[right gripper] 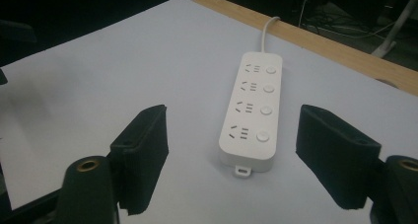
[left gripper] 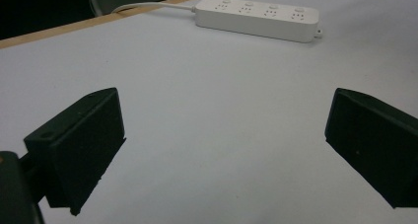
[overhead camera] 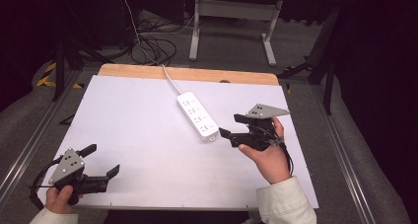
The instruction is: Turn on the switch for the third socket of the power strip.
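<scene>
Black fingers (right gripper: 143, 157) of the right gripper (overhead camera: 230, 126) stand wide apart with nothing between the pads, aimed at the near end of the white power strip (right gripper: 253, 113). That end, with its small hanging tab, lies just ahead of the fingers and is not touched by them. On the strip, 4 sockets run in a row, each with a round button beside it, and its white cable (right gripper: 266, 31) leaves the far end over the wooden edge of the tabletop (overhead camera: 123, 120). In the high view the strip lies slanted right of the middle of the white sheet, with the right hand (overhead camera: 270, 157) just beside it. Left gripper (overhead camera: 104, 160), at the near left corner and well apart from the strip, also has its fingers (left gripper: 81, 147) spread, empty, over bare sheet
</scene>
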Motion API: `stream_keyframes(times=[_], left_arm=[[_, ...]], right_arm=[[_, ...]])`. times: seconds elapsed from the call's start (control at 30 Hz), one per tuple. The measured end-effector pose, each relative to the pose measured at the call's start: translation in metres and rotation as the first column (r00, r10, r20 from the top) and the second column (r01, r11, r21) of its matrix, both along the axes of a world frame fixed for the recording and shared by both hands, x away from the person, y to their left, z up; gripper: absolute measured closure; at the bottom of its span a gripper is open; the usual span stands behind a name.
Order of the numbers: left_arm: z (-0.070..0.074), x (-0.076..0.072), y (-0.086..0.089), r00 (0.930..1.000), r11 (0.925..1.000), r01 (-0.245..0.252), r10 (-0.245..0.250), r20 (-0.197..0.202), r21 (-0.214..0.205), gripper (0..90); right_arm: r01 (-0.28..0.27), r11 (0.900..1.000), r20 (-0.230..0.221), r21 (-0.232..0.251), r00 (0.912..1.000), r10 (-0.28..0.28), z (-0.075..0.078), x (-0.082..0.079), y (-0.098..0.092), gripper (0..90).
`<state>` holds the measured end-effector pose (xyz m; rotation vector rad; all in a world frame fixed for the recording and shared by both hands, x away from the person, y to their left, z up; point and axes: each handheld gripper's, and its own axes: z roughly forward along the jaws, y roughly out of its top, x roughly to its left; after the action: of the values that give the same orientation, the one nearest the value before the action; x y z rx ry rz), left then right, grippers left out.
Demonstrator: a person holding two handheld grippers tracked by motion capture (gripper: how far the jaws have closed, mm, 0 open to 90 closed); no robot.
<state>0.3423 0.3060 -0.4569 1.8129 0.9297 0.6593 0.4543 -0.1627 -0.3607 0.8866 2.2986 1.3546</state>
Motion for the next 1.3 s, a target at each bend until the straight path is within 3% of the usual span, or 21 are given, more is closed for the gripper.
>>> stream_keyframes(times=[0.23,0.37,0.43,0.67,0.8,1.03,1.3], left_arm=[[0.000,0.000,0.000,1.0000,1.0000,-0.001,0.001,-0.002,0.000,2.1],[0.000,0.000,0.000,1.0000,1.0000,-0.002,0.002,-0.001,-0.006,2.1],[0.000,0.000,0.000,1.0000,1.0000,-0.001,0.001,-0.001,-0.007,2.1],[0.000,0.000,0.000,1.0000,1.0000,-0.002,0.002,-0.001,-0.010,2.1],[0.000,0.000,0.000,1.0000,1.0000,0.000,0.000,-0.001,-0.010,2.1],[0.000,-0.001,0.000,0.9998,0.9999,0.014,-0.014,0.011,-0.007,2.1],[0.000,-0.001,0.000,1.0000,1.0000,0.007,-0.007,0.001,-0.005,2.0]], right_arm=[[0.012,0.9997,-0.001,0.023,0.9999,-0.012,-0.009,-0.016,-0.017,28.9],[-0.001,0.9995,-0.061,0.030,0.9981,0.003,-0.015,-0.022,-0.025,29.4],[-0.006,0.9998,-0.068,0.020,0.9976,0.007,-0.020,-0.024,-0.028,29.6],[-0.005,0.9988,-0.034,0.050,0.9994,0.007,-0.041,-0.034,-0.043,28.9],[0.008,0.9996,-0.010,0.026,0.9999,-0.007,-0.051,-0.038,-0.049,28.4],[0.006,0.9999,-0.027,-0.016,0.9996,-0.007,-0.076,-0.044,-0.054,27.0],[0.026,0.9991,-0.040,0.034,0.9989,-0.025,-0.100,-0.048,-0.072,27.0]])
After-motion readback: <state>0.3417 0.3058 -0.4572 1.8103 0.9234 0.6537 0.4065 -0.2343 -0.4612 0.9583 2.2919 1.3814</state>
